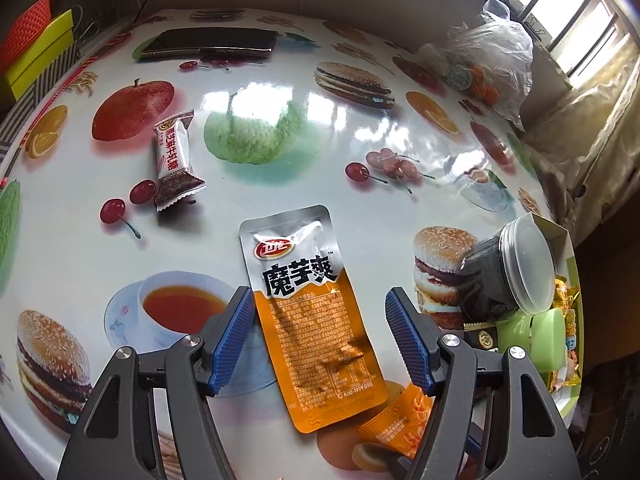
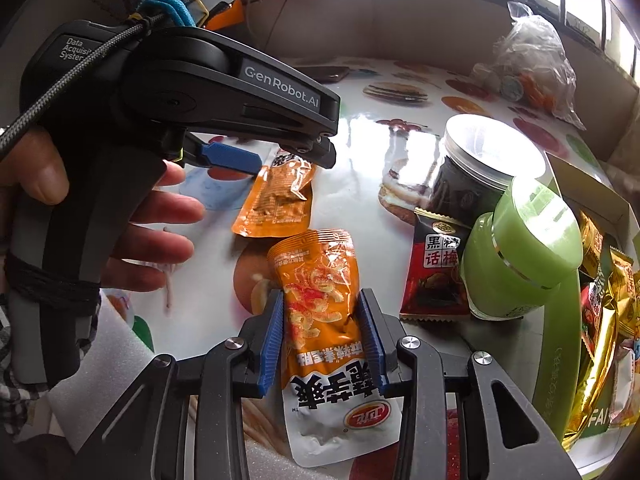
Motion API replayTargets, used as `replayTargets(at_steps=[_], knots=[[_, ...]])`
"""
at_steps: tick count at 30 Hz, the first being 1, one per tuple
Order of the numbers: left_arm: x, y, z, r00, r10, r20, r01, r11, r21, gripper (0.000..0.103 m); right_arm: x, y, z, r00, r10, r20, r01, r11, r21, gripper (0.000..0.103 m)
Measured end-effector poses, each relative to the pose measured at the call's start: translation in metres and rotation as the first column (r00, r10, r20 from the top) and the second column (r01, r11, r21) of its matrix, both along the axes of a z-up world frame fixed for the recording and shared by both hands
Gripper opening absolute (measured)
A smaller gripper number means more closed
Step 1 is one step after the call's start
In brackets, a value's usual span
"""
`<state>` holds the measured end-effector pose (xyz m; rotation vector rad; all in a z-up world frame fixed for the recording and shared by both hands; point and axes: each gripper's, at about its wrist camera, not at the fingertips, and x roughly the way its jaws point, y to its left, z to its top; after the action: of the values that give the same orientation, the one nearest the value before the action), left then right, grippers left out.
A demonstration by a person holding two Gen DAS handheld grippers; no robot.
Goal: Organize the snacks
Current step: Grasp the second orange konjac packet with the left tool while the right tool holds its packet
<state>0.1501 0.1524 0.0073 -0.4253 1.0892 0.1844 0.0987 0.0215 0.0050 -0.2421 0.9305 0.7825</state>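
Nearest the lens of the right wrist view: blue ribbed pads of the right gripper [image 2: 322, 336] pressed on both sides of an orange and silver konjac snack sachet [image 2: 320, 320], held by its middle, orange end pointing away, silver end hanging toward the camera. Jaws partly closed, clamped on it.

Counted across both views: two orange konjac sachets, one brown and white wrapped nougat candy [image 1: 175, 159], one dark jar with a clear plastic lid [image 2: 480, 168], one pale green round plastic jar [image 2: 520, 256], one red and black plum snack packet [image 2: 436, 268], one dark phone [image 1: 210, 43], one knotted clear plastic bag [image 2: 528, 60].

Only in the left wrist view: the candy, lying beyond and left of the flat orange and silver sachet [image 1: 308, 312], and the whole phone at the far edge of the food-print glossy tablecloth [image 1: 280, 184]. Only in the right wrist view: a bare hand [image 2: 132, 216] wrapped around the left gripper [image 2: 276, 160], plus the plum packet just left of the green jar, and gold-wrapped snacks in a green-rimmed box [image 2: 564, 320] right of it.

Left gripper [image 1: 320, 340]: jaws wide apart, gripping nothing, flat sachet lying on the tablecloth between them, left pad touching or nearly touching its edge, right pad clear of it. Corner of the held sachet just beside the flat sachet's near end.
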Motion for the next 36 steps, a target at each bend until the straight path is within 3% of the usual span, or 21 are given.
replayTargets(at_steps=[5,16,21,23,36], knots=[[-0.001,-0.002,0.0,0.999,0.003,-0.04,0.0,0.997,0.082,0.068,0.001,-0.001,0.001,1.0,-0.003,-0.003,0.003,1.0,0.007,0.035],[0.005,-0.008,-0.003,0.997,0.013,-0.07,-0.004,0.992,0.123,0.068,0.001,-0.002,0.001,1.0,-0.007,-0.007,0.007,1.0,0.01,0.036],[0.004,-0.007,-0.003,0.998,0.017,-0.064,-0.008,0.992,0.129,0.066,0.002,-0.002,0.001,1.0,-0.011,-0.01,0.011,1.0,0.015,0.036],[0.003,-0.008,-0.002,0.998,0.018,-0.058,-0.009,0.99,0.14,0.055,0.002,-0.002,0.001,1.0,-0.011,-0.01,0.011,1.0,0.015,0.036],[-0.005,-0.004,0.002,1.0,0.02,-0.017,-0.019,0.995,0.101,0.049,0.002,-0.003,0.001,1.0,-0.01,-0.009,0.01,1.0,0.012,0.036]])
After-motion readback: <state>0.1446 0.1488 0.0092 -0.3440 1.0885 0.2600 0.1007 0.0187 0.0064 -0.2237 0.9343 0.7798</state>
